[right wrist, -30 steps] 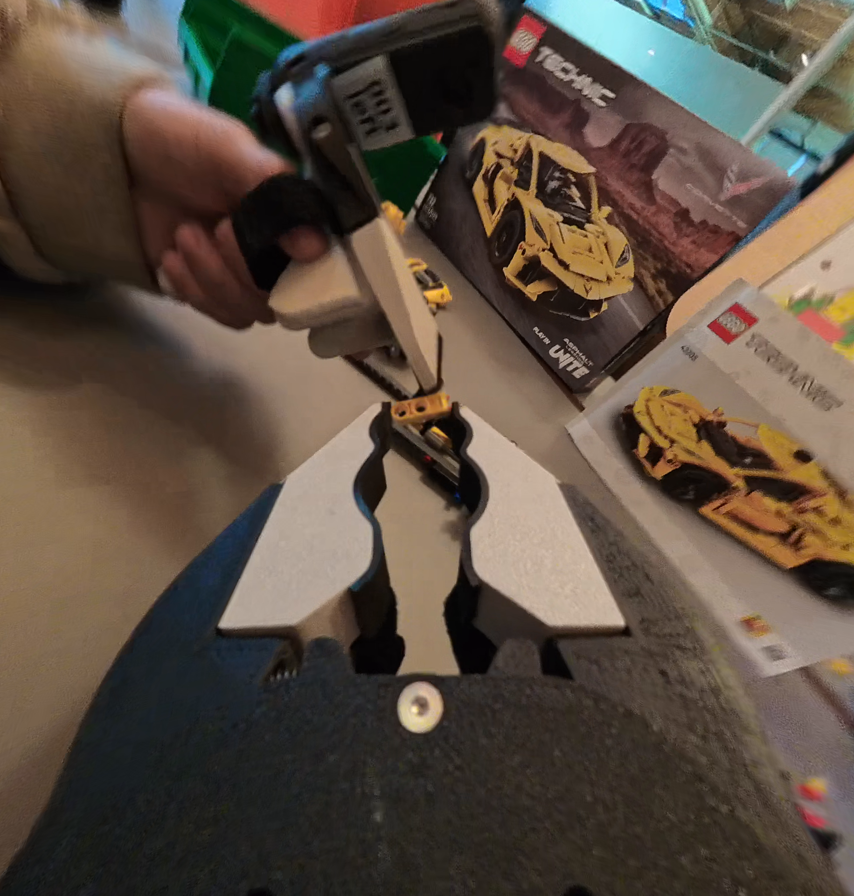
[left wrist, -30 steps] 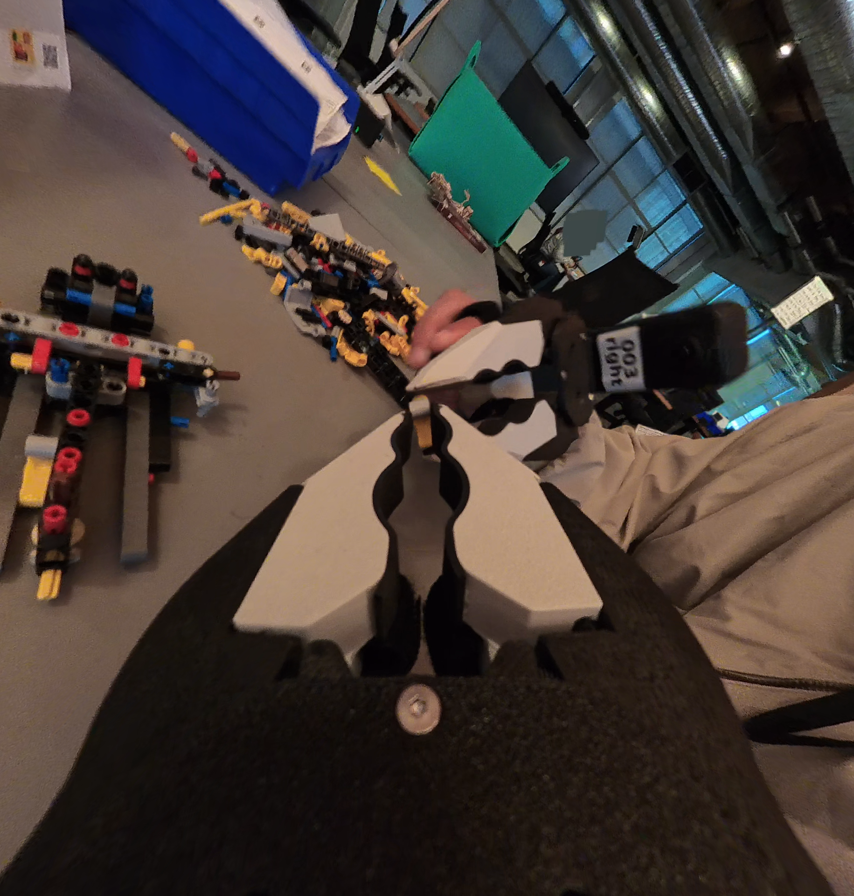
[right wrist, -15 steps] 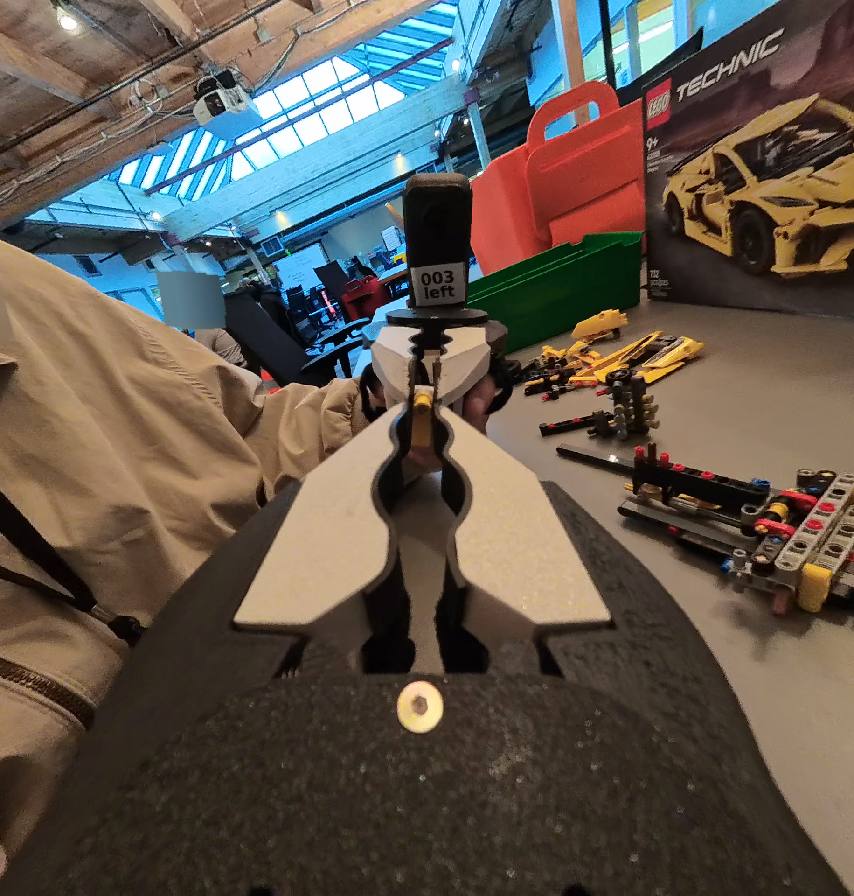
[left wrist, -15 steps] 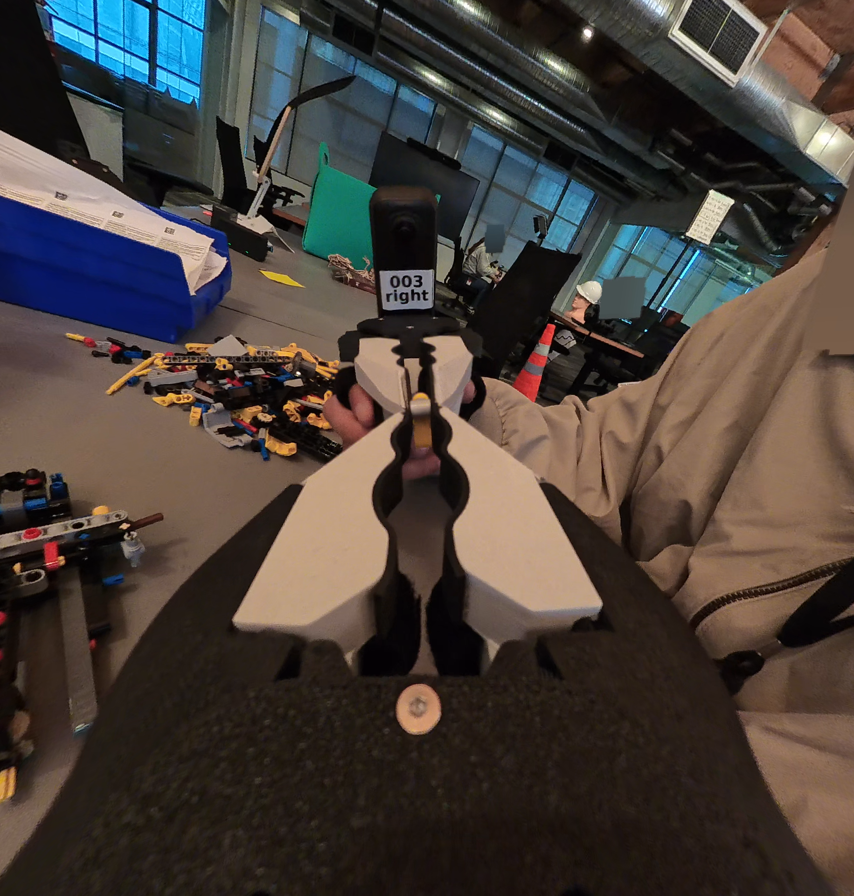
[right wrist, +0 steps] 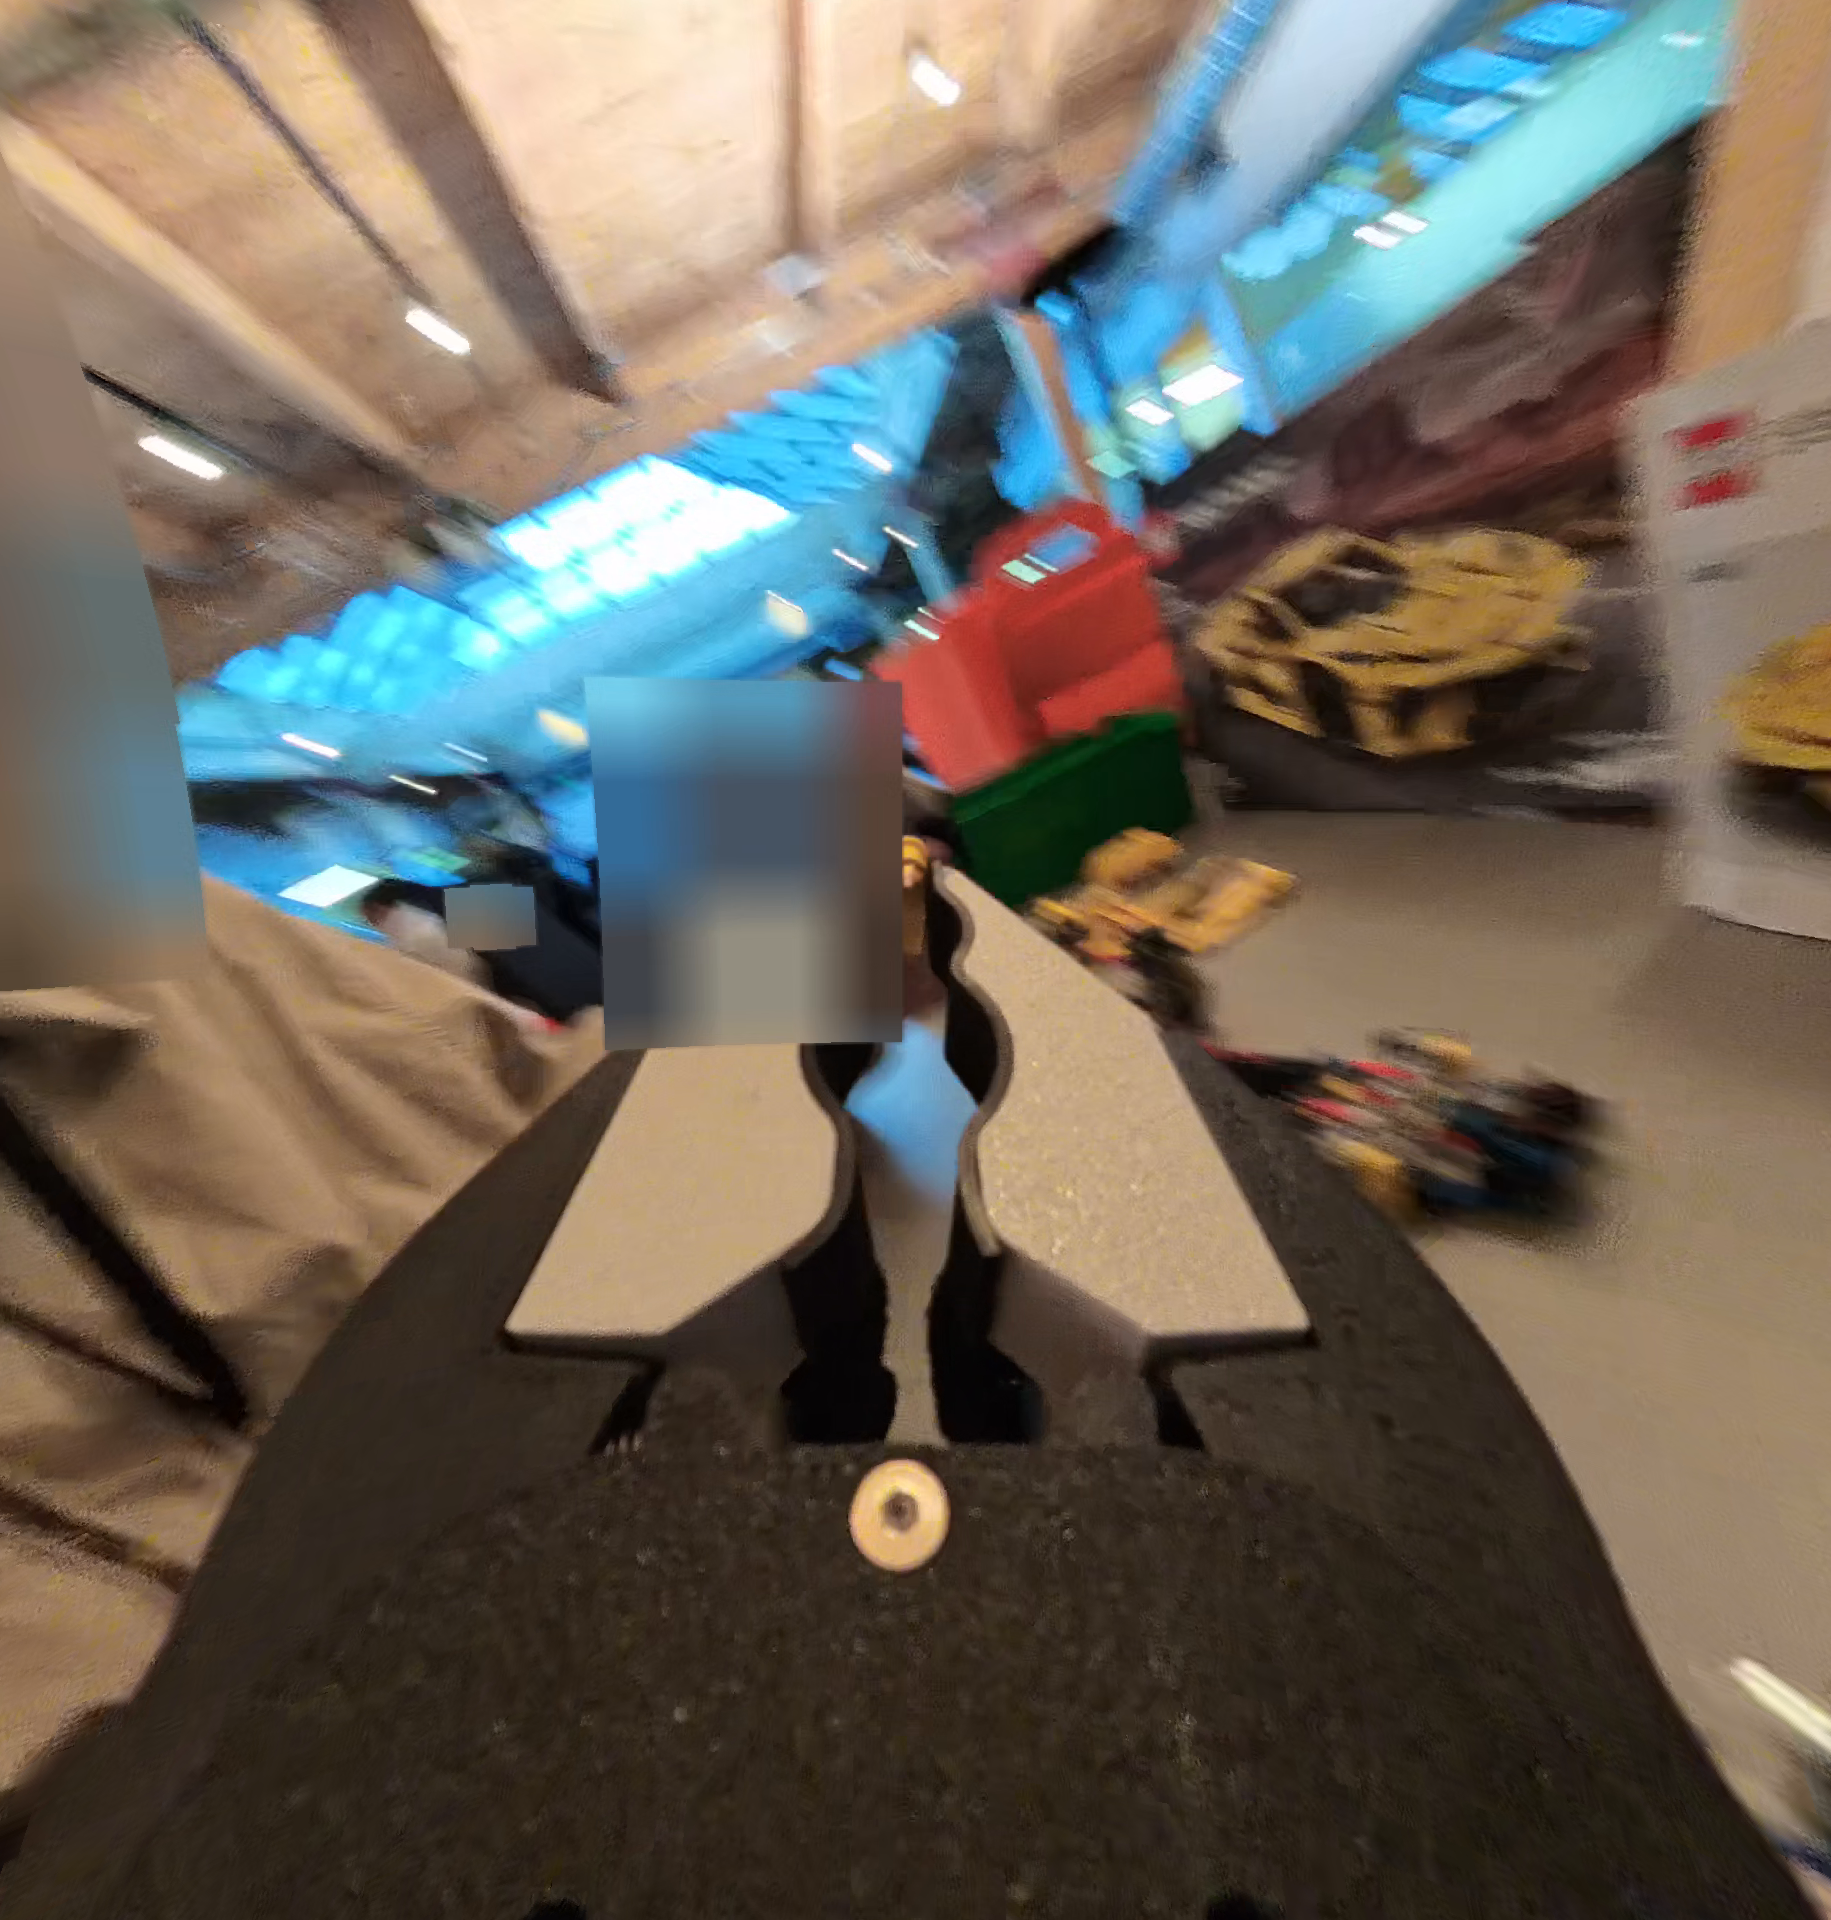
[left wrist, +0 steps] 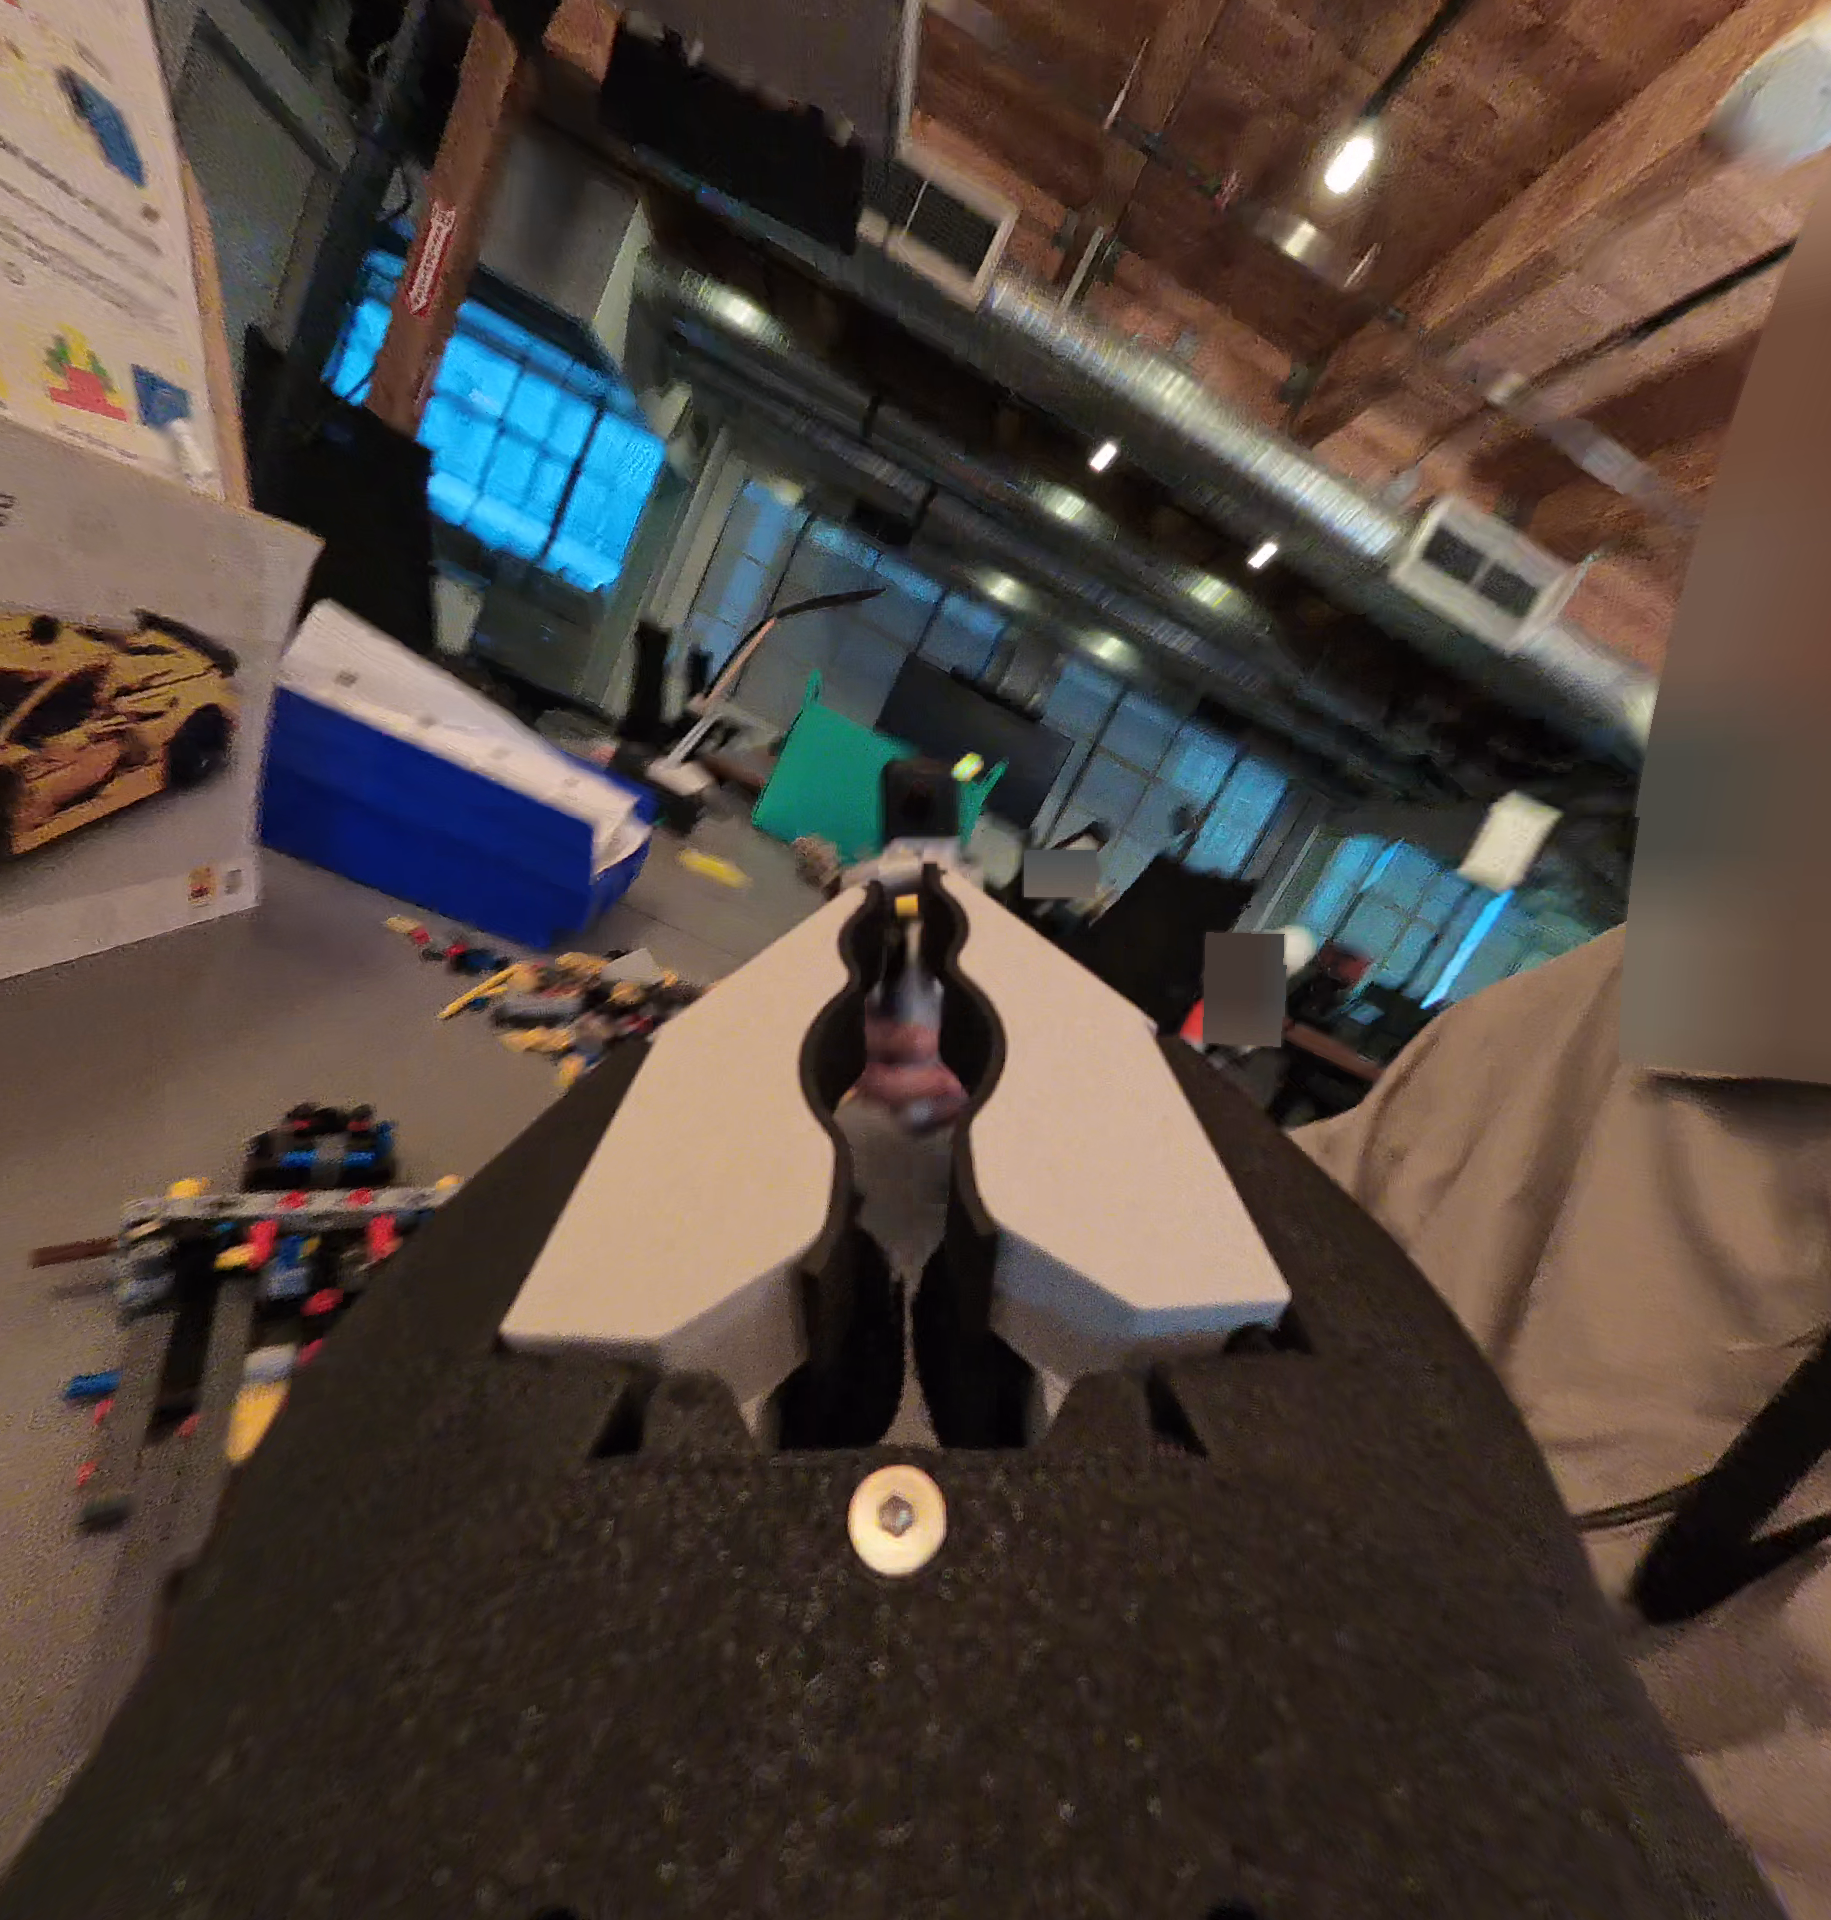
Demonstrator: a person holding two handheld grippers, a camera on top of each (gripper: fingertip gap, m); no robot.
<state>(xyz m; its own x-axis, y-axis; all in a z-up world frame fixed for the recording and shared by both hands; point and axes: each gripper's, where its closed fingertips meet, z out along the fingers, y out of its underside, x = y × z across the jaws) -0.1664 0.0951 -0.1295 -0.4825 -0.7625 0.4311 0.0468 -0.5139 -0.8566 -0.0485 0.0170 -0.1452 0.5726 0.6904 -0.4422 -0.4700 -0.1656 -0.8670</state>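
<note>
Spreading under everything, the grey table (left wrist: 298, 1039) is seen in both views, and a beige jacket (left wrist: 1565, 1195) fills the side nearer the person. A printed toy-car box (right wrist: 1389, 644) is stood at the far edge in the right wrist view. An instruction booklet (left wrist: 80, 727) showing a yellow car is propped at the left of the left wrist view. Print is carried on both, but it is smeared by motion blur and is not repeated here.

A blue bin (left wrist: 423, 810) topped with white sheets is set beyond the booklet. A red case (right wrist: 1046, 644) is stacked on a green bin (right wrist: 1077, 800) beside the box. A part-built brick assembly (left wrist: 267, 1236) is laid near the left gripper, and a loose pile of pieces (left wrist: 568, 997) is scattered farther off.

The left gripper (left wrist: 903, 896) is raised clear of the table, and its 2 fingers are pinched on a small yellow piece (left wrist: 906, 906) at their very tips. The right gripper (right wrist: 921, 894) is pointed back at it, so the 2 tools are met tip to tip in the air.

In the right wrist view the piece is seen against the inner edge of the 1 visible finger. The other tip is hidden by a mosaic patch, so a clamp there cannot be told.
</note>
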